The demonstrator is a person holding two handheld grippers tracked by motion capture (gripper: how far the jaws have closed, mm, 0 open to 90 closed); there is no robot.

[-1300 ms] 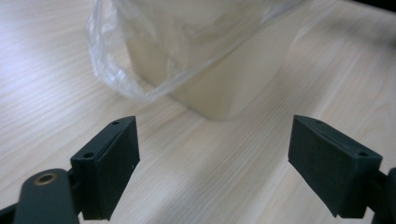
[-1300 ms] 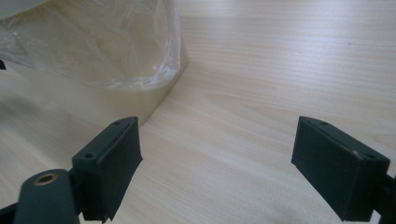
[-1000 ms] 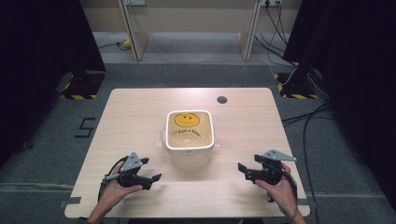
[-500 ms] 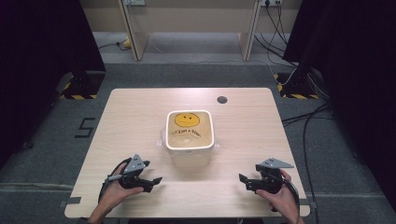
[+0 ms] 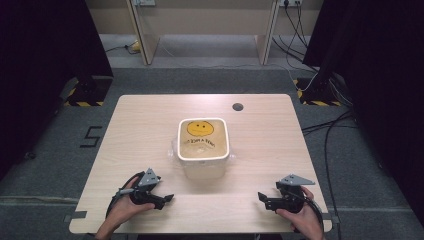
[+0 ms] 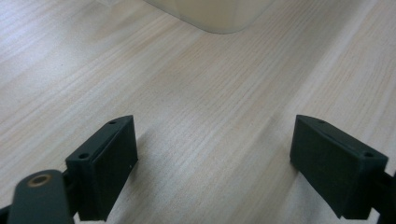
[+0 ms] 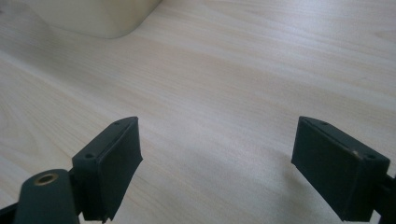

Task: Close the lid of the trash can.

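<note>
With both sets of jaws spread wide over bare wood, the left gripper (image 5: 167, 198) and right gripper (image 5: 264, 198) hold nothing; the lidded plastic container (image 5: 203, 146) sits mid-table (image 5: 135, 130), apart from both. Likely pre-approach; next, reach in toward its sides.

Cream square container (image 5: 204, 150) with a smiley-face lid standing mid-desk (image 5: 140, 130), dark round grommet (image 5: 238, 106) near the far edge. Left gripper (image 5: 167, 199) and right gripper (image 5: 262, 198) resting near the desk's near corners, jaws apart, well clear of the container.
</note>
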